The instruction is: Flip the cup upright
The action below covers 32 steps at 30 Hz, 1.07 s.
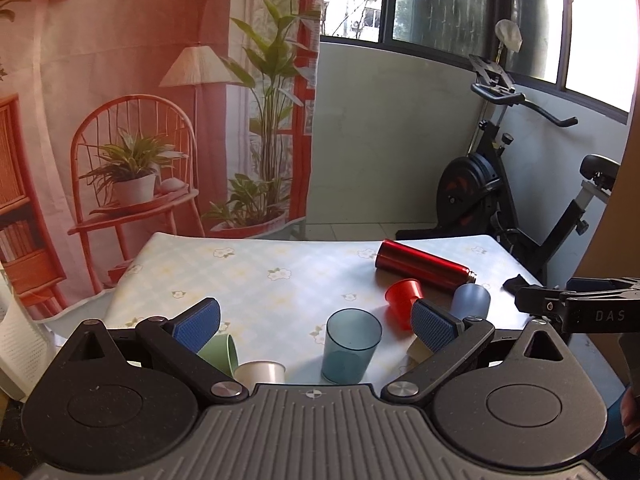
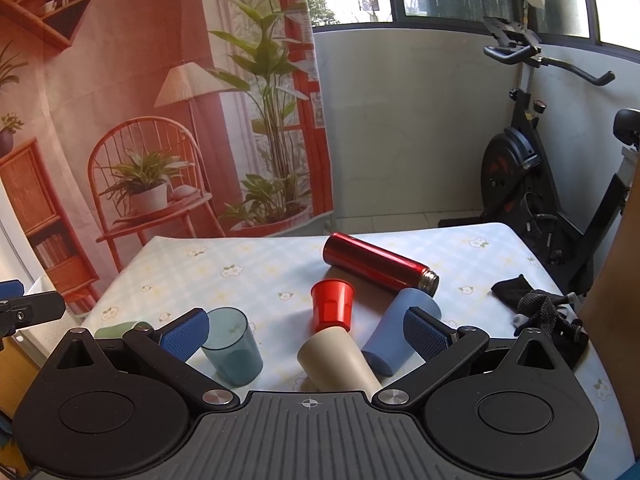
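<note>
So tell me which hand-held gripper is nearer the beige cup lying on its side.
Right. The right hand-held gripper has the beige cup between its open fingers. The left hand-held gripper frames the upright teal cup, with the beige cup off to its right.

The only readable lettering is "DAS", white on the black body of the right gripper (seen from the left wrist camera).

A glossy metal red flask is gleaming; the translucent teal plastic cup is shining; the beige cup is looking matt.
</note>
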{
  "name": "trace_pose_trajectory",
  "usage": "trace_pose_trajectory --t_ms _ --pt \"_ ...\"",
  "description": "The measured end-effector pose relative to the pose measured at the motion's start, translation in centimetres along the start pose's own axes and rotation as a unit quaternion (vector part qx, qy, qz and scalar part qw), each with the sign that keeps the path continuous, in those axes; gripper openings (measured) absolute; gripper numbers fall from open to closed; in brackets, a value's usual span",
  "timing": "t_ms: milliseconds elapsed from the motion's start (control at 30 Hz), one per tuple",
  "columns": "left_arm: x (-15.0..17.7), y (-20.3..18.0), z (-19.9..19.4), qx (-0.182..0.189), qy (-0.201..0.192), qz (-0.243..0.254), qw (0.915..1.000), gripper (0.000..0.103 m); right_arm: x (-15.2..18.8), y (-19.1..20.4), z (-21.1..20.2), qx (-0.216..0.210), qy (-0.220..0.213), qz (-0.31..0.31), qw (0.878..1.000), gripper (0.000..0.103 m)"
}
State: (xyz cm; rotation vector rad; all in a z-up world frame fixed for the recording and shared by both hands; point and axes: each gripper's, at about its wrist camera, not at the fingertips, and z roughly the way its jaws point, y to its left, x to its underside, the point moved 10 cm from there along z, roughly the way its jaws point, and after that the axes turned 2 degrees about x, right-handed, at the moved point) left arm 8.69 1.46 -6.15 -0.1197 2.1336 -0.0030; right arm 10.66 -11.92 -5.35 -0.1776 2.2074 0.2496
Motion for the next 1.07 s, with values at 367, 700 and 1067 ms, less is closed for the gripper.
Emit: trace_pose_trajectory --t_ms 367,700,1067 --pt "-0.1 -0.2 -0.3 -0.007 -0.005 0.010 0.9999 0.102 0.0 -0.1 0.0 0.002 -0.007 -0.002 1.000 0.103" --pt "-0.3 -0.4 -0.9 -0.022 -0.017 0.019 0.9994 0.102 -0.4 -0.3 -0.6 0.002 -0.023 -0.001 1.000 0.103" --pt "-0.8 -0.3 -1.5 -0.032 -0.032 0.025 0.9987 0.102 -0.4 -0.2 -0.8 0.002 -0.026 -0.001 1.000 0.103"
